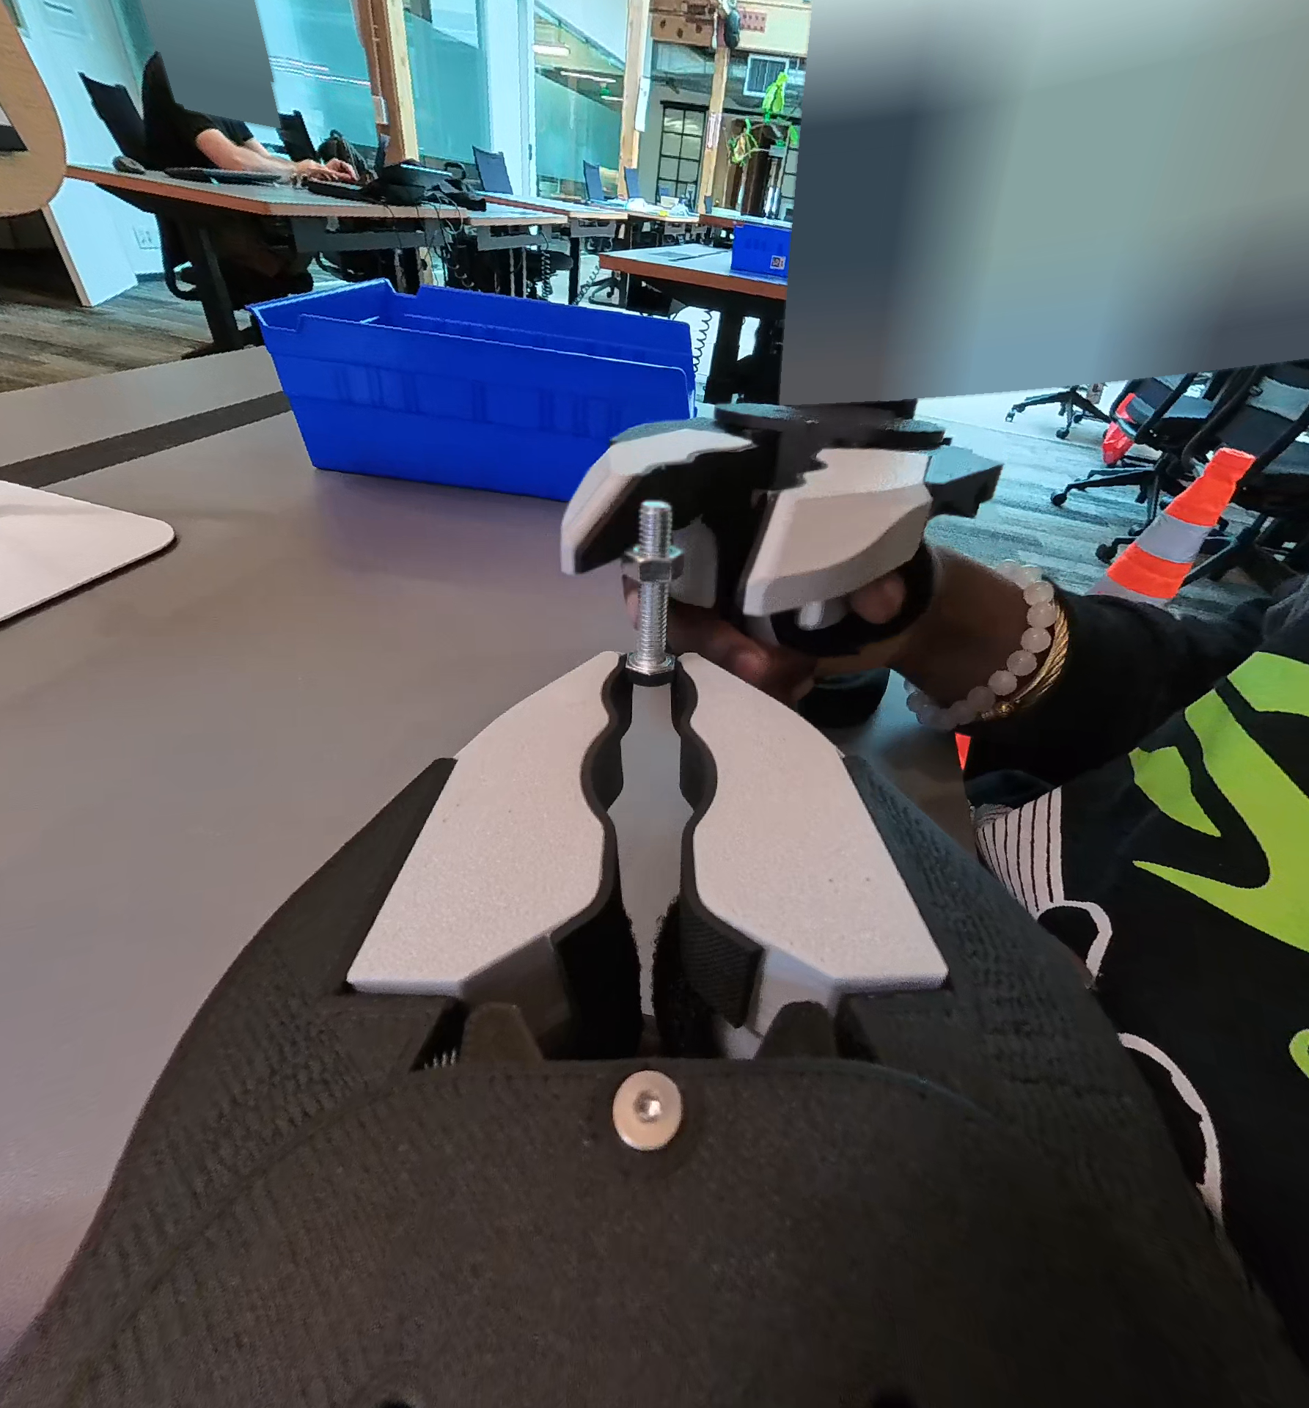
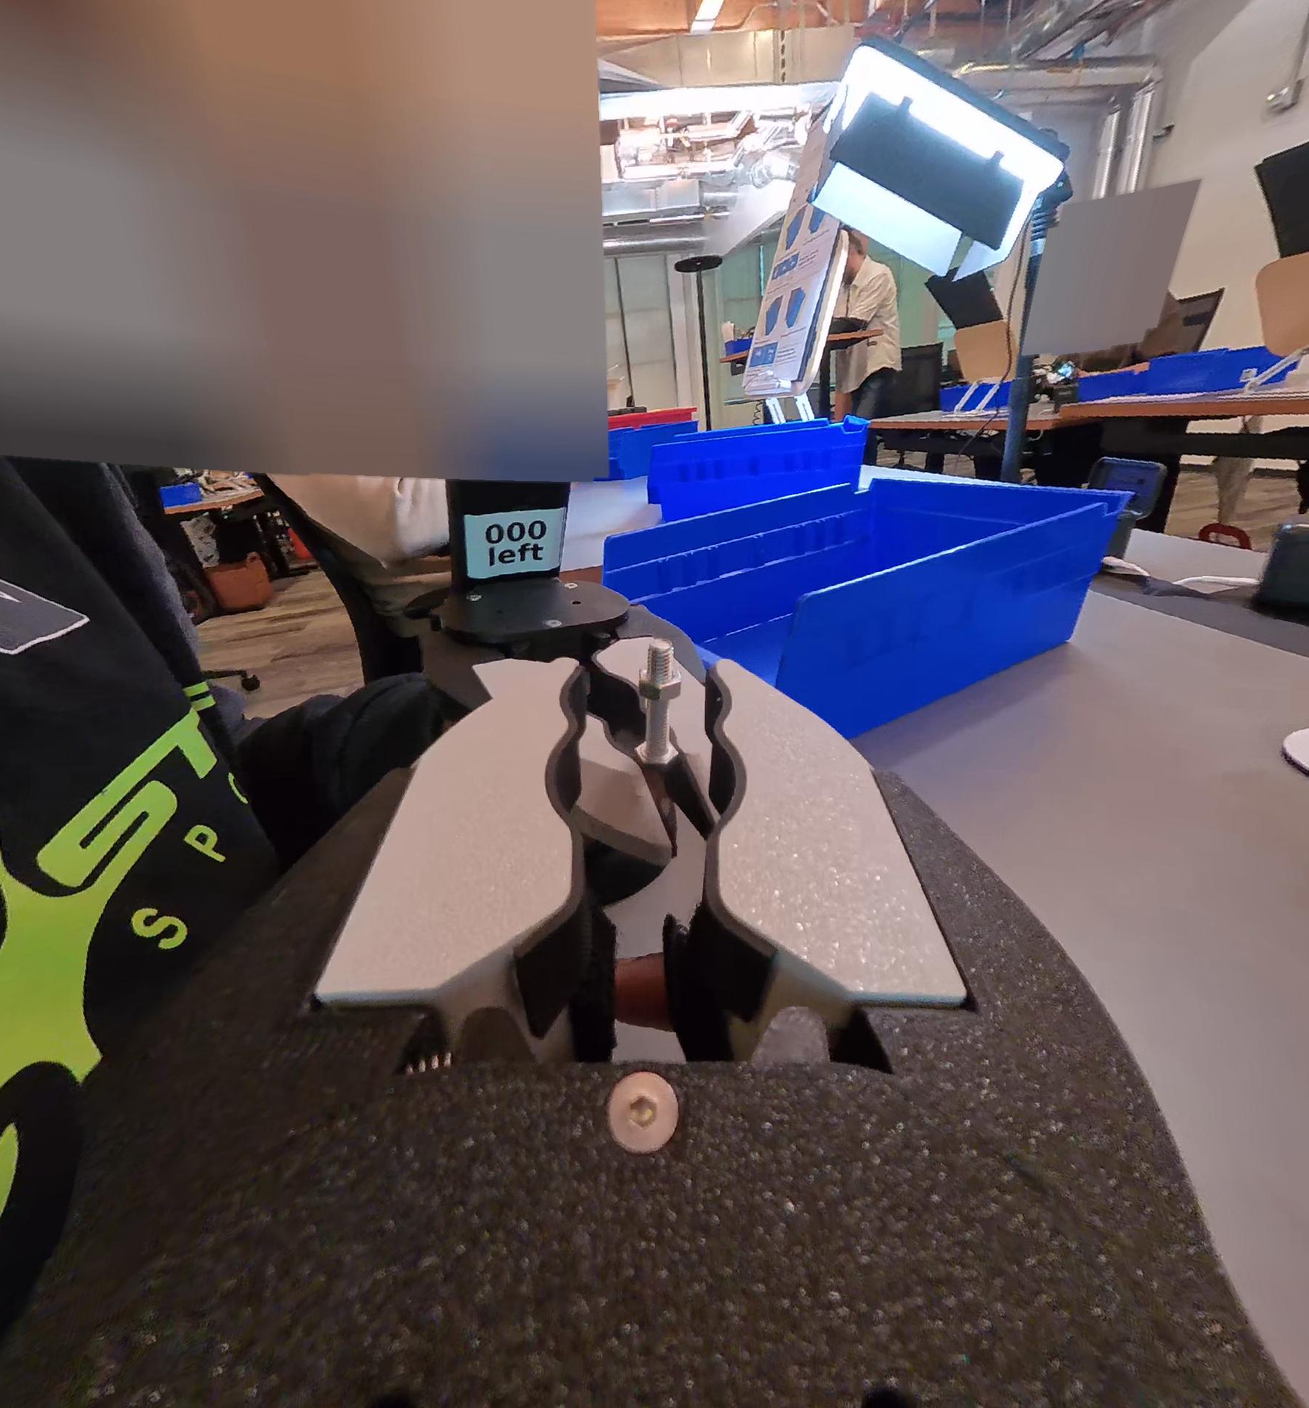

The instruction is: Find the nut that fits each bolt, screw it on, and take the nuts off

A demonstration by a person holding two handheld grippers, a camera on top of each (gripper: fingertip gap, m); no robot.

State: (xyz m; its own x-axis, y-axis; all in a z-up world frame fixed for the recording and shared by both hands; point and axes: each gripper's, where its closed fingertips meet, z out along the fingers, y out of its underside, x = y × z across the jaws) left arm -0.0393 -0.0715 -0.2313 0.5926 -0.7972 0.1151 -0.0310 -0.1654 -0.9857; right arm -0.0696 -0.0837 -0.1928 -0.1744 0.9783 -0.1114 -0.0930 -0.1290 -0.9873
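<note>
Above the grey bench, your left gripper jaws clamp the upright bolt by its head, nut midway up; your right gripper jaws flank it, open: closing off-centre risks tilting the bolt.

A blue bin is sitting on the grey table at 12 o'clock. A white pad is lying at 9 o'clock, and an orange cone is standing at 3 o'clock.
</note>
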